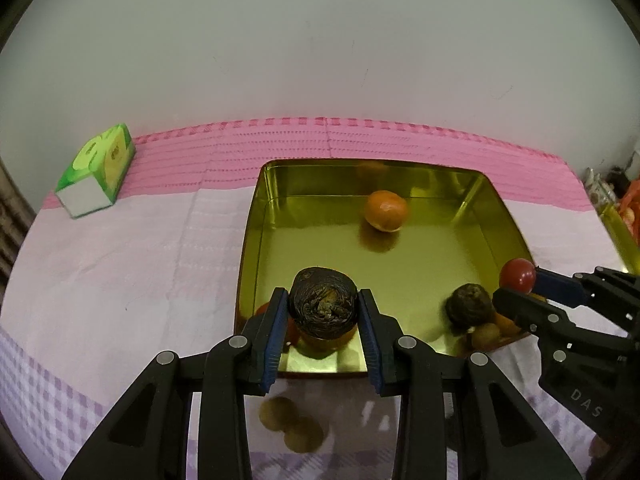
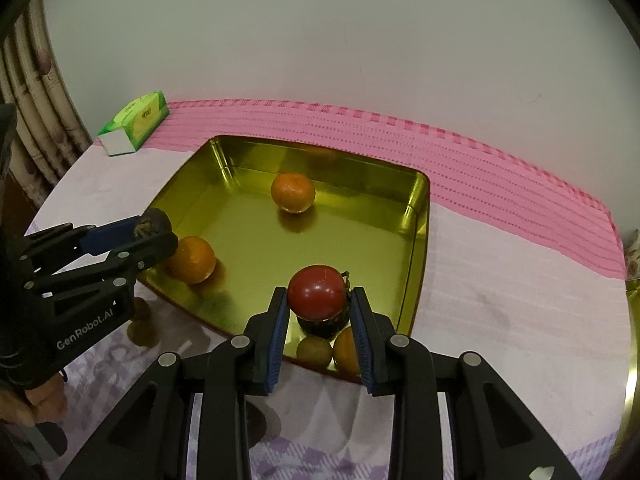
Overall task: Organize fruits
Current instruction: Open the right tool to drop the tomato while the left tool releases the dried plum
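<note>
A gold tray (image 1: 256, 216) (image 2: 416, 240) sits on the cloth. An orange (image 1: 386, 211) (image 2: 293, 192) lies at its far side. My left gripper (image 1: 323, 304) is shut on a dark wrinkled fruit (image 1: 323, 303) (image 2: 154, 222) held above the tray's near edge. My right gripper (image 2: 319, 300) is shut on a red tomato (image 2: 317, 297) (image 1: 517, 275) above the tray's near right corner. Another dark fruit (image 1: 469, 305), a small brown fruit (image 2: 315, 352) and a second orange (image 2: 193, 259) lie in the tray near its front.
A green tissue box (image 1: 98, 170) (image 2: 136, 126) stands at the far left on the pink cloth (image 1: 360, 140). Two small brown fruits (image 1: 292, 424) lie on the cloth in front of the tray. Another gold tray edge (image 2: 632, 340) shows at the right.
</note>
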Demonstrator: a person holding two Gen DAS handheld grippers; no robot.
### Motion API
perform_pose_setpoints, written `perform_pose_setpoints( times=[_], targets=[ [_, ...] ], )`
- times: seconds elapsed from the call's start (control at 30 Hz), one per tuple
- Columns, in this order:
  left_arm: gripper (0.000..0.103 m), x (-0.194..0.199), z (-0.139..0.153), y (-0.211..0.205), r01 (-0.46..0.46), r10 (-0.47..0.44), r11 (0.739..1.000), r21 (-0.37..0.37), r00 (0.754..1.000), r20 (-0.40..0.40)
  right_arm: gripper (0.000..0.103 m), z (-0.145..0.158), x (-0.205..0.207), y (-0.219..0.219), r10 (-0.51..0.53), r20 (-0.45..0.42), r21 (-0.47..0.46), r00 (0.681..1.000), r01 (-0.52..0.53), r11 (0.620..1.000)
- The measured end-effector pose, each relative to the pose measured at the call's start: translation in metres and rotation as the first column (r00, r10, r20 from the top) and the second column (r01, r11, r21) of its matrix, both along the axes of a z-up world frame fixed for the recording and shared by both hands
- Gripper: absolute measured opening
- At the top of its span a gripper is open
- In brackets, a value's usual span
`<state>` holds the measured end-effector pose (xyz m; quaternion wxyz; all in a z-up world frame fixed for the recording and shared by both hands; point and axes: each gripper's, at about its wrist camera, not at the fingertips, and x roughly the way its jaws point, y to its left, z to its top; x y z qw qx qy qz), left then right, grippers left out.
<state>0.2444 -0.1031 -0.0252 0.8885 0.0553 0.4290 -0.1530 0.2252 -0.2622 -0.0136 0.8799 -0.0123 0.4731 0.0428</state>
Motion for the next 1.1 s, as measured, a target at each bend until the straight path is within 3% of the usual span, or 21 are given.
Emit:
perform_pose_setpoints(
  times=[0.87,0.93,1.0,1.1],
  targets=[
    [0.037,0.011,-0.017,-0.013,0.033,-0.03,0.999,0.039,0.998,-0.057,0.031,-0.009,0.009,-0.004,-0.004,-0.019,-0.006,1.0,0.003,1.0],
    [0.039,0.012,-0.017,-0.012,0.031,-0.029,0.999,0.032,0.998,-0.059,0.031,-0.008,0.009,-0.004,-0.005,-0.017,-0.004,1.0,0.005,1.0],
    [0.059,0.013,-0.017,-0.011,0.023,-0.022,0.999,0.029,0.998,-0.054,0.034,-0.008,0.009,-0.005,-0.005,-0.013,-0.002,1.0,0.005,1.0],
    [0.064,0.011,-0.014,-0.009,0.013,-0.012,0.999,0.03,0.999,-0.032,0.038,-0.007,0.009,-0.006,-0.007,-0.005,-0.006,1.0,0.007,1.0]
  ],
)
